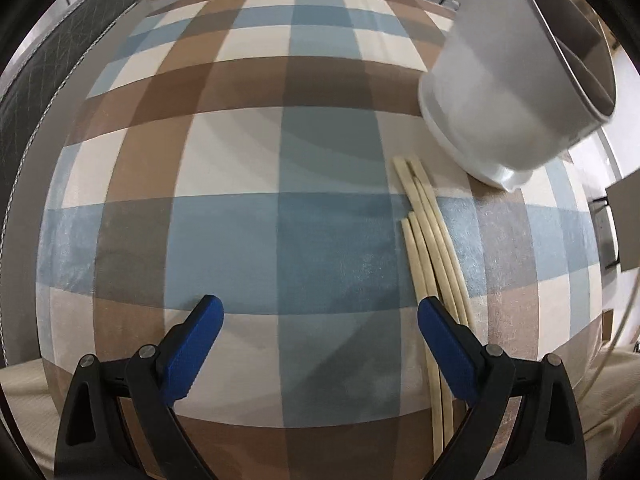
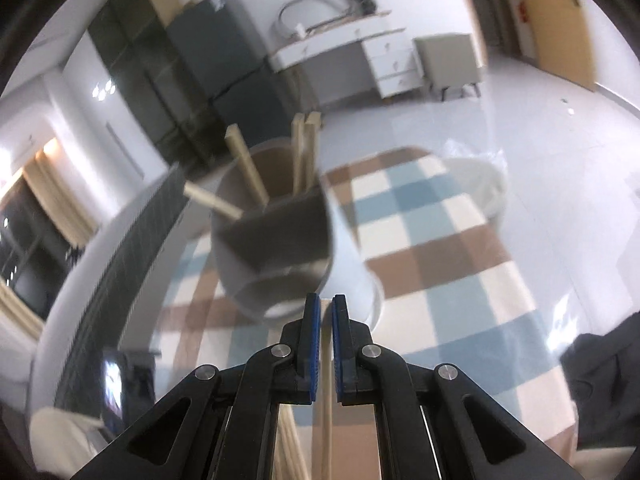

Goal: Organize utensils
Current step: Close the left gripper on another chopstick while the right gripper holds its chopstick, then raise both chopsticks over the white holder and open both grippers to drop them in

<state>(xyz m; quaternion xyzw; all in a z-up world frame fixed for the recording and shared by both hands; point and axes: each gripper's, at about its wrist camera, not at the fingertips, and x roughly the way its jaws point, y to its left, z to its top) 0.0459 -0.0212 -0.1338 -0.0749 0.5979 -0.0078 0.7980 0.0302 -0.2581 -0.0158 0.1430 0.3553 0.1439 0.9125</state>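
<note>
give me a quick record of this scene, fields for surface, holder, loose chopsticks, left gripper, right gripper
surface: checked cloth in blue, brown and cream
holder: white divided holder standing at the cloth's far right, with four chopsticks inside
loose chopsticks: bundle lying flat on the cloth, in front of the holder
left gripper: left gripper open, nothing between its jaws, above the cloth
right gripper: right gripper shut on one chopstick, facing the holder

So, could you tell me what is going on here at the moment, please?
A person with two handheld grippers is sorting chopsticks into a white divided holder. The right gripper, jaws shut on one chopstick, is near the holder, where four chopsticks already stand. The left gripper, jaws open and empty, points down at the checked tablecloth beside the loose chopsticks lying there.
</note>
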